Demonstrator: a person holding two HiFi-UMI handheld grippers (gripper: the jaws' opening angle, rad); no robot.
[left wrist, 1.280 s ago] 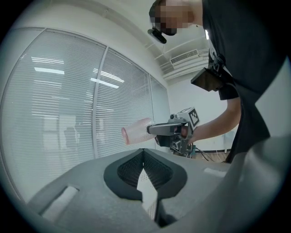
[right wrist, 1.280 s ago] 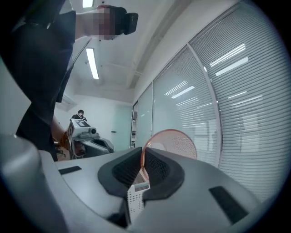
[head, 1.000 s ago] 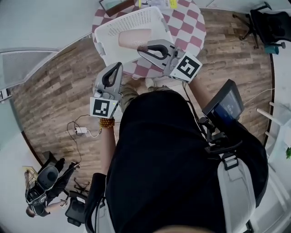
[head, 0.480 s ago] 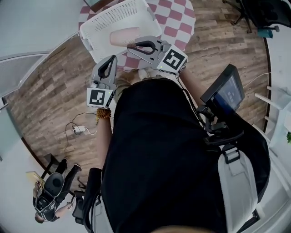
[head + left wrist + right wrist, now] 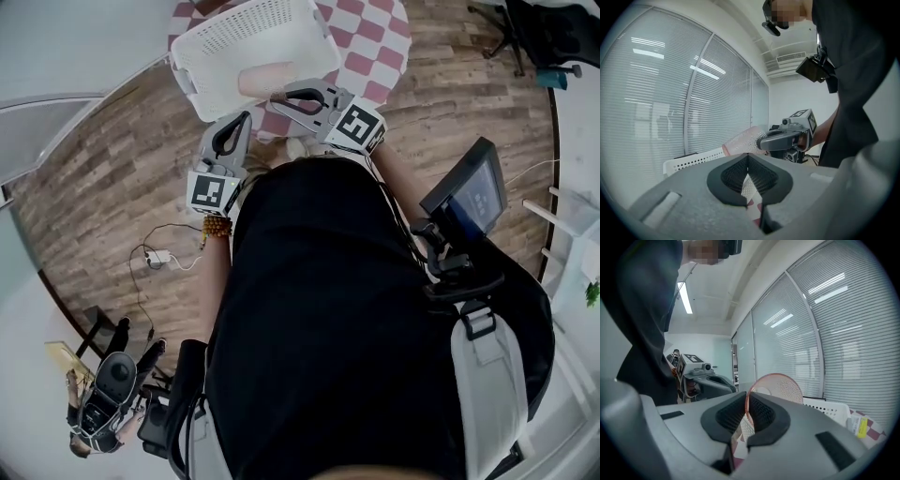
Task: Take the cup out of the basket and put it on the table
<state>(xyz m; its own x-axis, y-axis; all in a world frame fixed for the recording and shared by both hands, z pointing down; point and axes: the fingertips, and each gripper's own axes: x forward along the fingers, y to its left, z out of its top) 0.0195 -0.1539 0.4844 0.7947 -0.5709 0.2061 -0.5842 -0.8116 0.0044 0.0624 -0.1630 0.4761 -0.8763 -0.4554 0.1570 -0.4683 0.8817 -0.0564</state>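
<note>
Nearest to me, my left gripper (image 5: 747, 161) has its dark ribbed pads met tip to tip with nothing between them. It hangs at the table's near edge, beside my right gripper (image 5: 746, 406) but apart from it. The right gripper's jaws are pinched on the thin rim of the translucent pink plastic cup (image 5: 780, 386), and the rim line runs down between the two pads. The cup is held on its side over the near part of the white perforated plastic basket (image 5: 246, 37). In the left gripper view its body sits above the basket's rim line, though I cannot tell whether it has wholly cleared the wall. The basket takes the left part of the round table with the red-and-white checked cloth (image 5: 380, 52), and its left corner appears to reach past the table's edge over the wooden plank floor (image 5: 112, 169). Bare cloth lies open to the right of the basket, just beyond the right gripper. My own dark torso covers the table's near edge and the floor under both grippers, and the top of the head view cuts off the table's far side. In the right gripper view a small yellow-labelled item (image 5: 858, 427) sits on the cloth past the basket, too small for me to make out. Beyond everything runs a wall of glass with closed horizontal blinds (image 5: 853, 333).
</note>
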